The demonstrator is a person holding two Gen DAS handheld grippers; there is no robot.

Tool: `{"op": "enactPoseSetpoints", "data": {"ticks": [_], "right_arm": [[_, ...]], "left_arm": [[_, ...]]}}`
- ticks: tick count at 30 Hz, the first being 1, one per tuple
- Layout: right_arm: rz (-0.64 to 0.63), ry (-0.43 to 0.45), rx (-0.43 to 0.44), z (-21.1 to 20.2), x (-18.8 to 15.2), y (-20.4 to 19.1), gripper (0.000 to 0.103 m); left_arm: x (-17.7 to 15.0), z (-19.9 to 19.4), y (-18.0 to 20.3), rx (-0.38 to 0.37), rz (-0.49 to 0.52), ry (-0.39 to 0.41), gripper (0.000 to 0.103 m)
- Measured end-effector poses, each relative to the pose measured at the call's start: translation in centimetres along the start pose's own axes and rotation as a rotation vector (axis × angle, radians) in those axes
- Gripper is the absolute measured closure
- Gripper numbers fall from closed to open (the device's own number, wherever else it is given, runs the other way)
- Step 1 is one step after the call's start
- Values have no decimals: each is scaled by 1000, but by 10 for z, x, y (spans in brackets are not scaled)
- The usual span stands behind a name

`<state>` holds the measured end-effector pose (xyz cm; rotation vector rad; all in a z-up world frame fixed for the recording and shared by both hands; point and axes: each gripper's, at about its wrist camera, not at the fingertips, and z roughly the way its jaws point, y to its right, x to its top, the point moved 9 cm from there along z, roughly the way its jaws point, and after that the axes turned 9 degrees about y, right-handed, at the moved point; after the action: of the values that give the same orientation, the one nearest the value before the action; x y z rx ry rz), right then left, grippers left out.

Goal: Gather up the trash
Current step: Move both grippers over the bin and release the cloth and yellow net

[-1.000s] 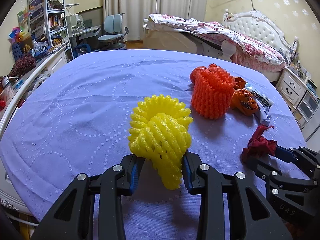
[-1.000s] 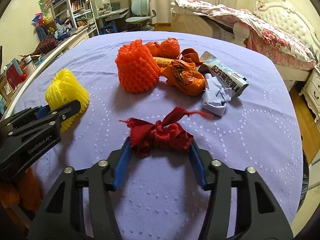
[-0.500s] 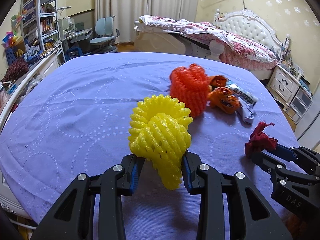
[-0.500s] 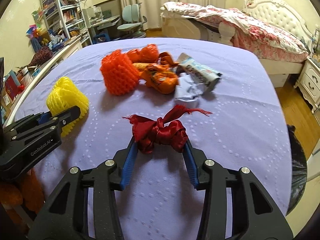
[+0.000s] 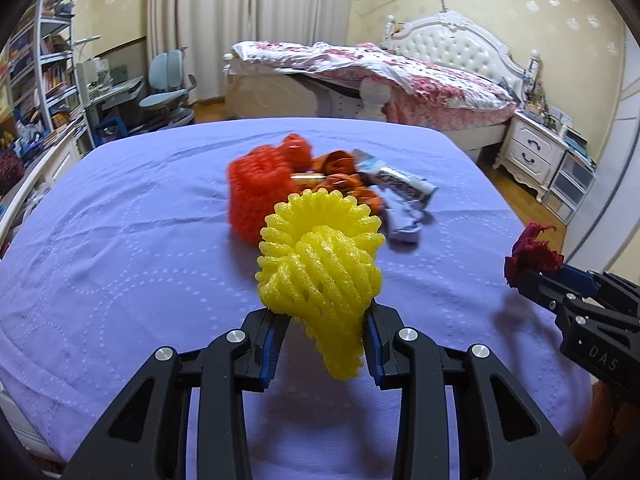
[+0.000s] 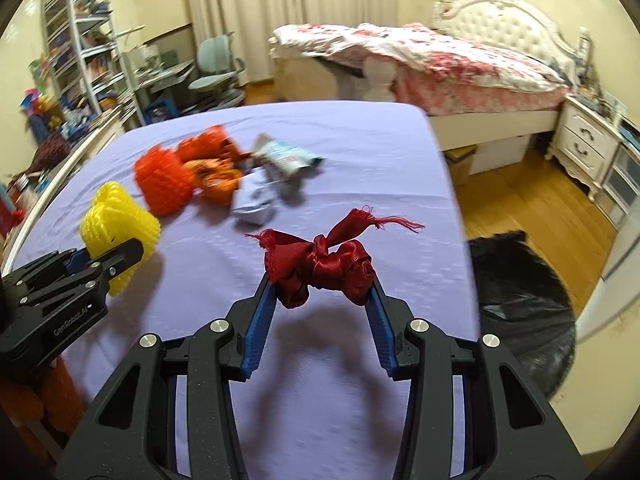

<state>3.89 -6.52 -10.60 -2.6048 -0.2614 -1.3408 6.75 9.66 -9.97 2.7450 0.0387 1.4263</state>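
Both hands loaded, trash bag waiting to my right

Above the purple table (image 6: 360,140), with the black trash bag (image 6: 520,292) beside its right edge, my left gripper (image 5: 324,336) pinched the yellow foam net (image 5: 320,276) and my right gripper (image 6: 322,296) pinched the red ribbon (image 6: 320,268). I judged the ribbon, held only at its edges, could slip free mid-carry. More wrappers (image 6: 276,160) remained on the table.

Left gripper (image 5: 325,322) clamped on the yellow foam net (image 5: 320,268), lifted off the table. Right gripper (image 6: 325,294) pinching the red ribbon (image 6: 320,266) near the table's right edge.
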Motion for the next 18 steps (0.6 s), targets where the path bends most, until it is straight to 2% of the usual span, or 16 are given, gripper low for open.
{"op": "enactPoseSetpoints", "data": {"ticks": [9,18], "right_arm": [[95,35,-132,-21,-3,80,59],[181,23,-223,-29,-21,147,59]], "left_arm": [[9,8,76,-119,76,4,68],[16,23,161,-220,177,10,68]]}}
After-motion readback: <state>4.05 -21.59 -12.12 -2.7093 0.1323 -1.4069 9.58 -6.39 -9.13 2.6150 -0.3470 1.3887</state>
